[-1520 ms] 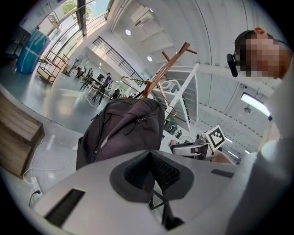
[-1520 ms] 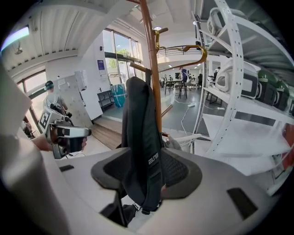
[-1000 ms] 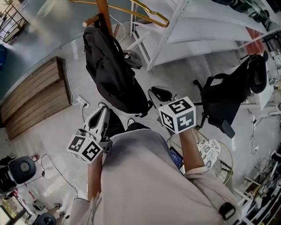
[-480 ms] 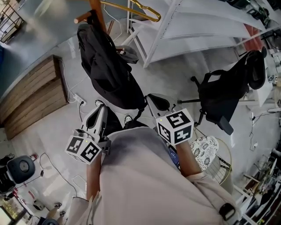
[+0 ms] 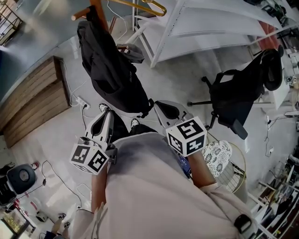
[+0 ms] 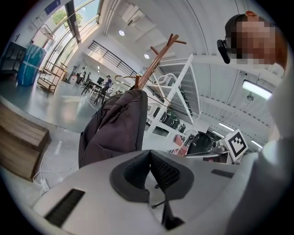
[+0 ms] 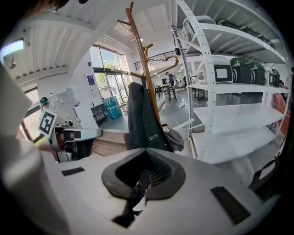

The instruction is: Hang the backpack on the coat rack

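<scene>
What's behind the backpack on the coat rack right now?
The rack's wooden pole rises behind the backpack, a grey bundle lies low beside it, and white shelving stands farther back. The rack's base and the pole's lower end are covered.

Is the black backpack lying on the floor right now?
No, the black backpack hangs by its top from the wooden coat rack, as the head view shows.
</scene>
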{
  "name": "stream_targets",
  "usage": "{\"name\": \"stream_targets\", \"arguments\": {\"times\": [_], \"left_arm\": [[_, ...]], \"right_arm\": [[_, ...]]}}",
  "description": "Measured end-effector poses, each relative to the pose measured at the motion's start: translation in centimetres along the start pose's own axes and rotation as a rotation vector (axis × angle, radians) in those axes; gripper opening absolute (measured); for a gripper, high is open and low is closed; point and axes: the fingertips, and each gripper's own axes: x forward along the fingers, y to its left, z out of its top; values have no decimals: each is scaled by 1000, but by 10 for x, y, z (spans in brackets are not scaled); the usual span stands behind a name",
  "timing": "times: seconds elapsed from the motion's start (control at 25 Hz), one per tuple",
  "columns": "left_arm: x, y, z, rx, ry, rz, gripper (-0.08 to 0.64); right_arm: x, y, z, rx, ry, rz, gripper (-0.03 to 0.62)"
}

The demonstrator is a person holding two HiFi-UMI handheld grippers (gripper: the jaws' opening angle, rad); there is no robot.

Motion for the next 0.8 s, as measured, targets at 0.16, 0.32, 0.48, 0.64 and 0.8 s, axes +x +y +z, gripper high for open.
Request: {"name": "stream_targets", "arguments": {"times": [0.16, 0.32, 0.48, 0.64, 0.8], "left_arm": [[5, 1, -5, 6, 31, 11, 6], [6, 4, -10, 8, 49, 14, 6], [5, 9, -9, 1, 60, 20, 6], [7, 12, -9, -2, 66, 27, 6], [11, 18, -6, 2, 57, 40, 6]], "right_arm": [[2, -2, -3, 10, 29, 17, 8], [5, -6, -4, 7, 37, 10, 8], [8, -7, -4, 5, 44, 4, 8], [11, -11, -6, 1, 62, -11, 8], [16, -15, -7, 9, 81, -18, 8]]}}
